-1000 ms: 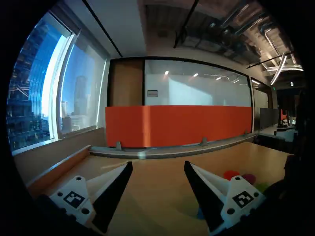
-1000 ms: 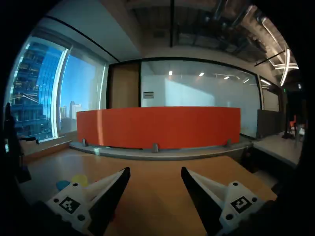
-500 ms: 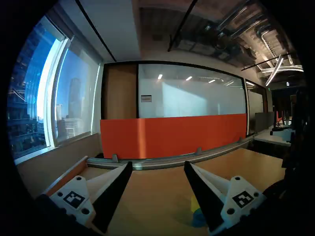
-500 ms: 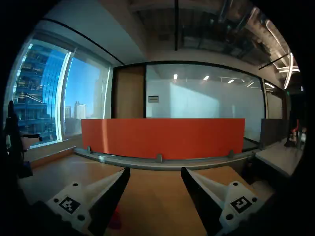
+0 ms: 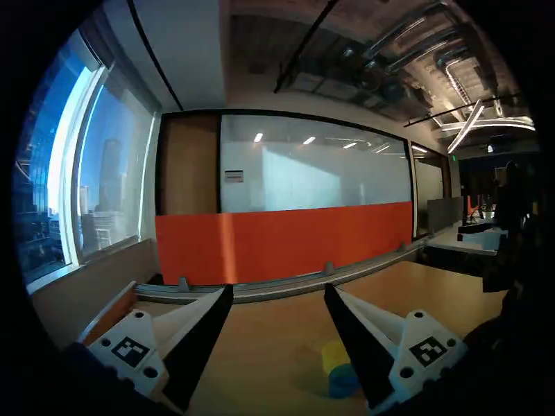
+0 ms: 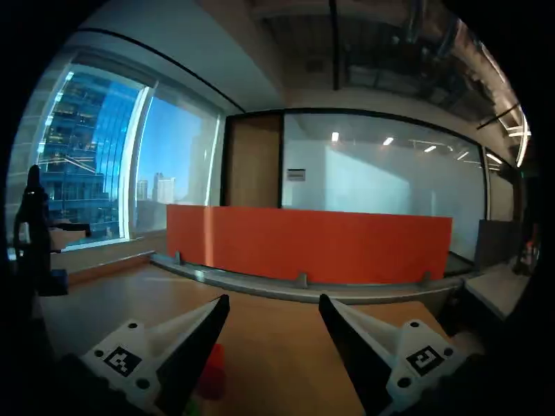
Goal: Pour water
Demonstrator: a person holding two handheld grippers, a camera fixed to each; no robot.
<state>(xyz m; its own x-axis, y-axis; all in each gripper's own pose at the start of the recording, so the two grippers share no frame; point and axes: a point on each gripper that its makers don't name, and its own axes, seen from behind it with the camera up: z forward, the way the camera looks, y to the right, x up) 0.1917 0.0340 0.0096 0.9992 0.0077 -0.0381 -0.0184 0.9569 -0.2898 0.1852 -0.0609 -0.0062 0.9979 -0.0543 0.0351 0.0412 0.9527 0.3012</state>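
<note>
Yellow cup [image 5: 335, 354] sits beside blue cup [image 5: 343, 381] on wooden table [image 5: 277, 336].

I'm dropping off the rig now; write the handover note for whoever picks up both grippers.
Left gripper: open, empty, over the wooden table.
Right gripper: open, empty.
Things: yellow cup and blue cup beside the left gripper's right finger; red cup by the right gripper's left finger.
Done: nothing gripped, no pour visible.
Left: probably everything: grip a cup, pour.
</note>
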